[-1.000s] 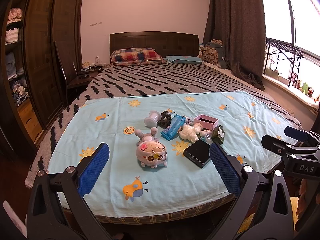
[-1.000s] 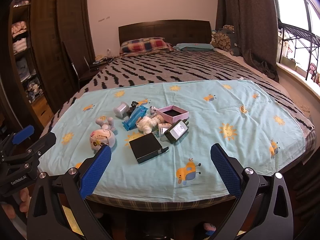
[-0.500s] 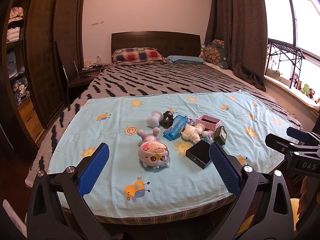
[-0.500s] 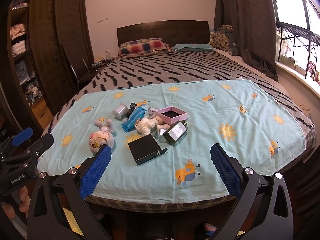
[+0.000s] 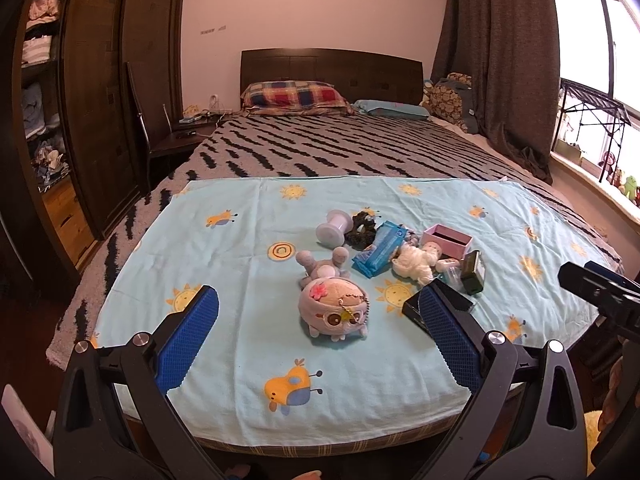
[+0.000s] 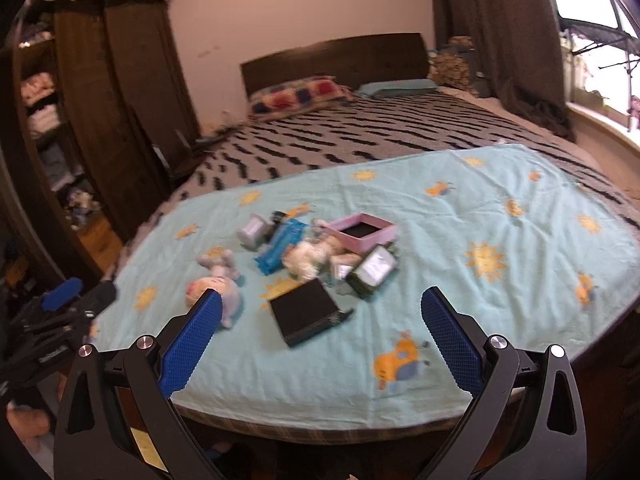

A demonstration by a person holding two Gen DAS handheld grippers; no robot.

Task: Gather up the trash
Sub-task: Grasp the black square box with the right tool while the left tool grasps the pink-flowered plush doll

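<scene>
Bed (image 5: 360, 152), foot end: light-blue printed sheet (image 5: 240, 272) bearing one cluster of items. Blue wrapper (image 5: 380, 248) lies mid-cluster, between white spool (image 5: 334, 227) and white doll (image 5: 416, 262); pink box (image 5: 448, 240), black box (image 6: 306, 312) and round plush toy (image 5: 334, 312) nearby. Left gripper (image 5: 316, 344): fingers spread wide, holding nothing. Right gripper (image 6: 320, 340): fingers likewise wide apart, nothing held.

Left gripper (image 5: 318, 330): jaws spread wide, blue pads (image 5: 188, 338) facing inward, nothing between, held level and low. Right gripper (image 6: 320, 334): equally wide apart, nothing held, view blurred. Side by side, left one at right one's left (image 6: 60, 306).
</scene>
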